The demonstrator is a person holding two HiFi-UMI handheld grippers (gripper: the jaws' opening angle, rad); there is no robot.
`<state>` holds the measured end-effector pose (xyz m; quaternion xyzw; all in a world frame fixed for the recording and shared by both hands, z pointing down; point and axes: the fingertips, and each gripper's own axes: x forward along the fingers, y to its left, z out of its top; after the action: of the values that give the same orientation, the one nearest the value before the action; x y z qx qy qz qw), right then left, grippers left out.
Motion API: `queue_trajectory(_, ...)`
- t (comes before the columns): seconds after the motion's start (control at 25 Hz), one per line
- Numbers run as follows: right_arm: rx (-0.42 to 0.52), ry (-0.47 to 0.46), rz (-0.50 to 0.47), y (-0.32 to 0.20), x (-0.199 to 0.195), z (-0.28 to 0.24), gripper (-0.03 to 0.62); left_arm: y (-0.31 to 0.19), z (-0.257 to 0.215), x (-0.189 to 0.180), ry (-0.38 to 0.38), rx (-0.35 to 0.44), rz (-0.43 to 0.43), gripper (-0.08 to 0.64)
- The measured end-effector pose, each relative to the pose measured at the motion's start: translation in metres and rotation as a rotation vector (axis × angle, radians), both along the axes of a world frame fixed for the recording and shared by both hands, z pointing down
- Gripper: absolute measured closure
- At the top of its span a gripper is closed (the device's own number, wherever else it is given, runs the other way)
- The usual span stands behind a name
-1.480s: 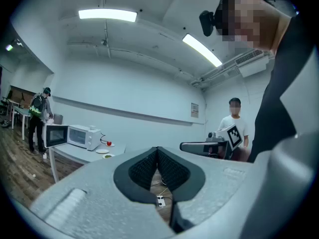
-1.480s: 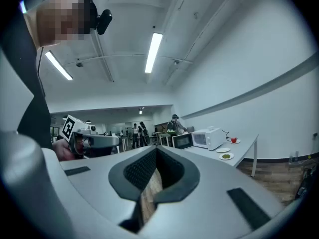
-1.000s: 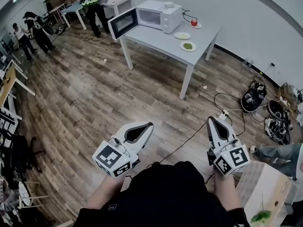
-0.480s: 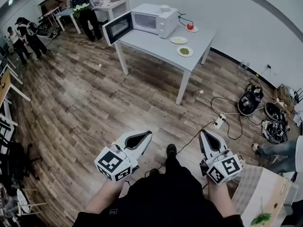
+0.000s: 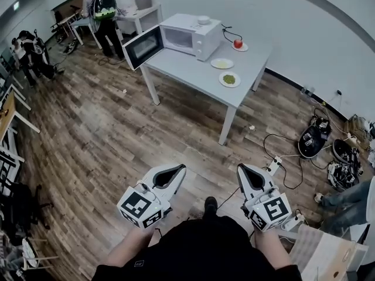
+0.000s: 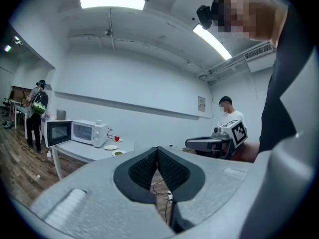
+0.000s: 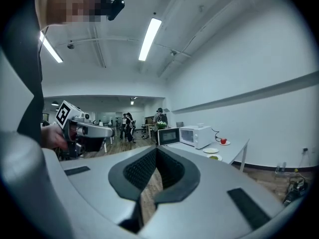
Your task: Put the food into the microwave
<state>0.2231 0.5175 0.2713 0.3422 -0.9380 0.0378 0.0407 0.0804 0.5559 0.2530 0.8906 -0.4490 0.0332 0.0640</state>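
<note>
1. The left gripper [image 5: 177,168] and the right gripper [image 5: 241,169] are held side by side close in front of the person's body. Both point roughly level across the room toward the far table [image 5: 193,69], with the marker cubes nearest the person.
2. In the left gripper view the left gripper's ribbed pads [image 6: 144,167] meet at the tip, clenched on nothing. In the right gripper view the right gripper's pads [image 7: 141,169] are likewise pressed together and empty.
3. One white microwave [image 5: 190,35] stands at the far left end of the table, its door [image 5: 143,45] swung wide open to the left. A small white object [image 5: 203,20] sits on top of it.
4. Three plates lie on the table to the right of the microwave:
   - the far plate [image 5: 244,47] carries a red round fruit [image 5: 238,43];
   - the middle plate [image 5: 222,63] looks pale;
   - the near plate [image 5: 229,79] holds the green food [image 5: 229,79].
5. Wooden floor [image 5: 105,133] lies between the person and the table, well apart from both grippers.
6. On the floor to the right are a white power strip [image 5: 274,165] with a black cable [image 5: 287,151], and dark gear [image 5: 309,142] by the wall.
7. Two people stand at the far left: one with a backpack [image 5: 102,10], another [image 5: 29,48] by desks.
</note>
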Motion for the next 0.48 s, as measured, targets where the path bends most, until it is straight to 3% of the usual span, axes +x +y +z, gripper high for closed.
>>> queue_trajectory(0.48, 0.012, 0.018, -0.046, -0.108, 0.038, 0.0, 0.581, -0.111, -0.008, 0.038, -0.022, 0.004, -0.047, 0.552)
